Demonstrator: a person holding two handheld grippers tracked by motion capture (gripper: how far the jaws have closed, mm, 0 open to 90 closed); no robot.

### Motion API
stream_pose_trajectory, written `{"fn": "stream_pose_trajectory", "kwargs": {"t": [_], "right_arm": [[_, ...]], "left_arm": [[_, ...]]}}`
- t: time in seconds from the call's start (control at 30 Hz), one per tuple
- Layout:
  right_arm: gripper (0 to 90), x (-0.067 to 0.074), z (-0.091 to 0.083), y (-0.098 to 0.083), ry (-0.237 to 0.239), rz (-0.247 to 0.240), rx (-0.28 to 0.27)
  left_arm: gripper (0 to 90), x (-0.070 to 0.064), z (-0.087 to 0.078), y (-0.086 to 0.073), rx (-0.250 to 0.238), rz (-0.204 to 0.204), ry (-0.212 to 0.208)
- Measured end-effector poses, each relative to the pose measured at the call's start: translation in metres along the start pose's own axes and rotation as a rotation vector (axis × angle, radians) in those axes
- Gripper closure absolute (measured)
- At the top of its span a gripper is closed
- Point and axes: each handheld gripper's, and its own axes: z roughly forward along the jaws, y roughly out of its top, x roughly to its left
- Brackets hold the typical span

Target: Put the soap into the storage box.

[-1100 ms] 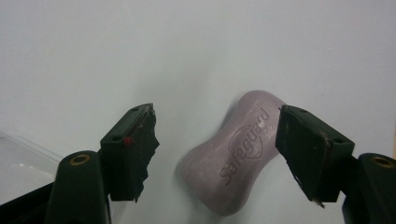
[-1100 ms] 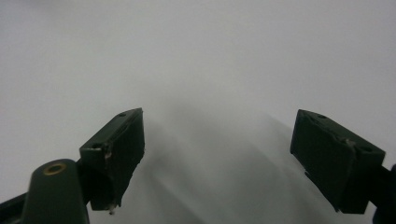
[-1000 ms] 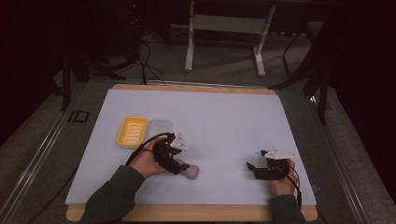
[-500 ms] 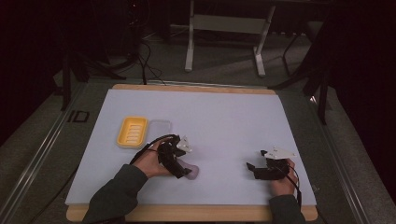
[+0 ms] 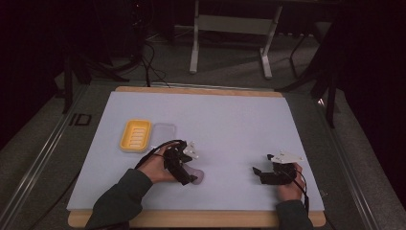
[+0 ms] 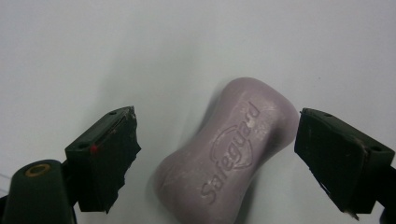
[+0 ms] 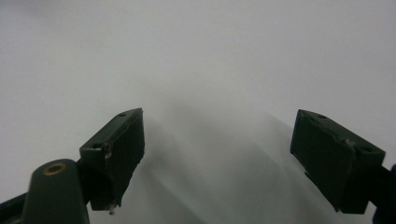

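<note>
Left gripper view: soap [image 6: 229, 154] lies on the mat between the left gripper [image 6: 224, 158]'s jaws, just opened, not touching. It looks slick, so an off-centre squeeze could squirt it out.

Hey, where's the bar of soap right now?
The soap lies on the white mat, near its front edge left of centre in the high view, between the open left tongs without touching them, in front of the yellow dish.

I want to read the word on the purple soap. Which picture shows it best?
The left gripper view: the soap is close, its word Safeguard readable. In the high view it's a small pale lump.
</note>
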Motion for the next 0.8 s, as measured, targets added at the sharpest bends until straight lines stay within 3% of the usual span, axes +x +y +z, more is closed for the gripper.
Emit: {"fn": "stream_pose_trajectory", "kwargs": {"t": [0.4, 0.53, 0.63, 0.8], "right_arm": [[17.4, 0.000, 0.000, 0.000, 0.001, 0.003, -0.001], [17.4, 0.000, 0.000, 0.000, 0.001, 0.005, 0.001], [17.4, 0.000, 0.000, 0.000, 0.001, 0.005, 0.000], [17.4, 0.000, 0.000, 0.000, 0.001, 0.005, 0.001]], "left_arm": [[8.7, -0.009, 0.006, 0.005, 0.012, 0.043, -0.001], [8.0, -0.012, 0.012, 0.006, 0.029, 0.066, -0.023], [10.2, -0.015, 0.016, 0.006, 0.040, 0.100, -0.022], [10.0, -0.016, 0.023, 0.005, 0.071, 0.112, -0.008]]}}
